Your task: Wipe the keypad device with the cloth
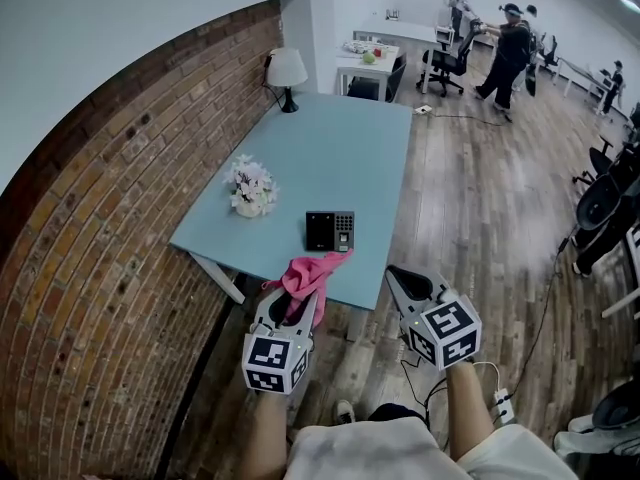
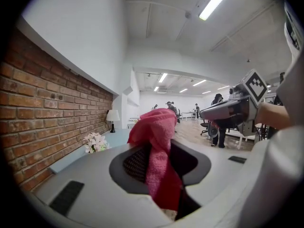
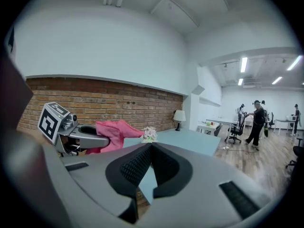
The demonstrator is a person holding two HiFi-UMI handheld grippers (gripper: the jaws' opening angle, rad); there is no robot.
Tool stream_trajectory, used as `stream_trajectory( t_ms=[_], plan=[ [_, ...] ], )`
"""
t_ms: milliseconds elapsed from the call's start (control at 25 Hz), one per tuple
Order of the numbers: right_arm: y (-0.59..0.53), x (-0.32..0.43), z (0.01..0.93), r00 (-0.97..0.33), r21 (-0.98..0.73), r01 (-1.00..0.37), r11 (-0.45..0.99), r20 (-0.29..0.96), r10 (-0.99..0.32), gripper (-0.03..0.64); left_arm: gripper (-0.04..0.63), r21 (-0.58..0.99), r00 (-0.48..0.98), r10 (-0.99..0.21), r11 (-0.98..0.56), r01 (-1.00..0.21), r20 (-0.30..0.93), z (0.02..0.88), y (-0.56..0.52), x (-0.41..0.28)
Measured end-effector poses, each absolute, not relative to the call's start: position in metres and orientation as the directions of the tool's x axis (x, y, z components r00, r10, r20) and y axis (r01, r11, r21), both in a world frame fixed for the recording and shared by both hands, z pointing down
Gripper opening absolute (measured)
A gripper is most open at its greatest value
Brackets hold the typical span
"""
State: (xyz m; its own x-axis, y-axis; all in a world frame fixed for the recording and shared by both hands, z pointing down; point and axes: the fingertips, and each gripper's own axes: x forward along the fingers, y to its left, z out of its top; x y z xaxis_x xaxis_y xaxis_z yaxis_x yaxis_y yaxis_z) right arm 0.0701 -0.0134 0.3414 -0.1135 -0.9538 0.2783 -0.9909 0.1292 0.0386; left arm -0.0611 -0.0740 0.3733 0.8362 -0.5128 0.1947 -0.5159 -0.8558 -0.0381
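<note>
both grippers sit low in view. left gripper [image 1: 292, 308] pinches a pink cloth [image 1: 312, 273]; right gripper [image 1: 398, 278] has its jaws pressed together, empty. keypad device [image 1: 330, 231] stands near the blue table's [image 1: 340, 153] front edge.

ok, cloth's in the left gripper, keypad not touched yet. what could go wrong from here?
1. The keypad device stands upright near the table's front edge and looks free-standing. The right gripper is shut and away from it, so an unbraced wipe may shove or tip it.
2. The cloth hangs bunched from the left gripper. A loose fold could snag, or leave little flat wiping face.
</note>
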Motion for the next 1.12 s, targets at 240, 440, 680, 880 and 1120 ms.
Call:
stream_trajectory(
  t_ms=[240, 440, 680, 880, 1120],
  plan=[
    [-0.033, 0.083, 0.352, -0.097, 0.018, -0.994, 0.107, 0.298, -0.95, -0.003, 0.13, -0.035, 0.838, -0.507, -0.859, -0.511, 0.2, 0.376, -0.092, -0.052],
    [-0.058, 0.094, 0.361, -0.107, 0.007, -0.993, 0.115, 0.3, -0.948, -0.003, 0.13, -0.045, 0.826, -0.521, -0.85, -0.524, 0.214, 0.382, -0.116, -0.047],
    [-0.094, 0.111, 0.366, -0.147, 0.019, -0.987, 0.161, 0.318, -0.937, -0.003, 0.13, -0.046, 0.805, -0.551, -0.83, -0.556, 0.217, 0.38, -0.151, -0.03],
    [-0.127, 0.127, 0.381, -0.185, 0.004, -0.98, 0.198, 0.331, -0.925, -0.003, 0.13, -0.06, 0.785, -0.577, -0.813, -0.58, 0.224, 0.387, -0.183, -0.013],
    [-0.174, 0.147, 0.406, -0.219, -0.011, -0.973, 0.232, 0.372, -0.902, 0.01, 0.13, -0.069, 0.761, -0.59, -0.8, -0.596, 0.271, 0.408, -0.22, 0.007]
  ],
)
